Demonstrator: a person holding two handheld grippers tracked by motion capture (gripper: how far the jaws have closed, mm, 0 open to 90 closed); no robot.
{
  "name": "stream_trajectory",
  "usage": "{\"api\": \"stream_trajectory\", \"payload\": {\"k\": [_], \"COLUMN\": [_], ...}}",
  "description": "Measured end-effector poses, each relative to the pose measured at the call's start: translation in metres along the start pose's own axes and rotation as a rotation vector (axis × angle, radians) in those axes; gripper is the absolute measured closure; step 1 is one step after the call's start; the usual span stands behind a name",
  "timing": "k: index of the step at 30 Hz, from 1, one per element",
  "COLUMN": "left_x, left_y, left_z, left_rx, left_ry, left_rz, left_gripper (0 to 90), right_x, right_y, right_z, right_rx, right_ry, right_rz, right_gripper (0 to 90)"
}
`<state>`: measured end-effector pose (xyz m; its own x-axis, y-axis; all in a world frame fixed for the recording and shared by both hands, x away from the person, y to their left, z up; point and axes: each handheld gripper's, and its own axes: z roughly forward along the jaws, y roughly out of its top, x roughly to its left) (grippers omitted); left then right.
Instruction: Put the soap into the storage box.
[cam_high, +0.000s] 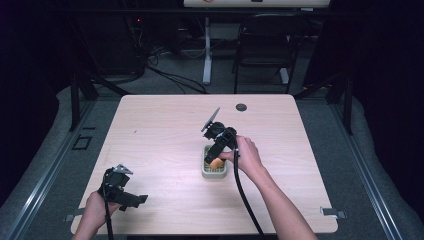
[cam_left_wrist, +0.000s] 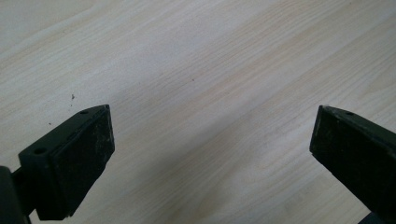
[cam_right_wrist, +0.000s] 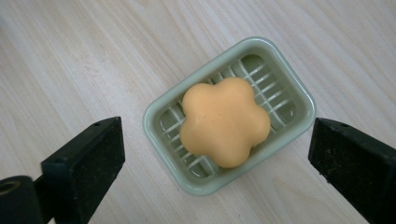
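Note:
An orange flower-shaped soap lies in a pale green slatted soap dish on the wooden table. In the high view the soap and the dish sit right of the table's middle. My right gripper hovers just above the dish, pointing down. It is open, and its jaws stand wide on either side of the dish in the right gripper view, touching nothing. My left gripper rests near the table's front left corner, open over bare wood.
A round dark cable hole marks the table's far side. Beyond the table stand a black chair and a white desk leg, with cables on the floor. Metal brackets sit at the front edge.

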<state>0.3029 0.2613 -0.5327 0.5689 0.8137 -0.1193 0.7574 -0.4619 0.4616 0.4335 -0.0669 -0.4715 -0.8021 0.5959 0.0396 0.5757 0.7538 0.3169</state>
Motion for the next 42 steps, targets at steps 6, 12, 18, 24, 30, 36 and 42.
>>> {"api": "stream_trajectory", "payload": {"k": [6,12,18,24,30,36,42], "left_x": [0.000,0.000,0.000,-0.002,-0.001,-0.002,-0.002], "left_y": [0.000,0.000,0.000,0.001,0.001,0.001,0.001], "left_z": [0.000,0.001,0.001,0.000,0.001,0.001,0.001], "left_rx": [0.001,0.004,0.006,0.003,0.006,0.008,0.008], "left_ry": [0.001,0.002,0.000,0.002,0.003,0.006,0.007], "left_rz": [0.002,0.006,0.004,0.012,0.009,0.009,0.007], "left_gripper": [0.1,0.1,0.1,0.1,0.1,0.1,0.1], "right_x": [0.003,0.006,0.006,0.005,0.003,0.000,-0.003], "right_y": [-0.011,-0.025,-0.042,-0.063,-0.077,-0.097,-0.114], "right_z": [-0.016,-0.028,-0.036,-0.045,-0.053,-0.058,-0.062], "right_rx": [-0.038,-0.057,-0.062,-0.072,-0.080,-0.080,-0.085], "right_ry": [-0.006,-0.013,-0.018,-0.029,-0.041,-0.054,-0.065], "right_rz": [-0.012,-0.014,-0.014,0.004,0.015,0.035,0.063], "right_gripper": [0.2,0.0,0.0,0.0,0.0,0.0,0.0]}}
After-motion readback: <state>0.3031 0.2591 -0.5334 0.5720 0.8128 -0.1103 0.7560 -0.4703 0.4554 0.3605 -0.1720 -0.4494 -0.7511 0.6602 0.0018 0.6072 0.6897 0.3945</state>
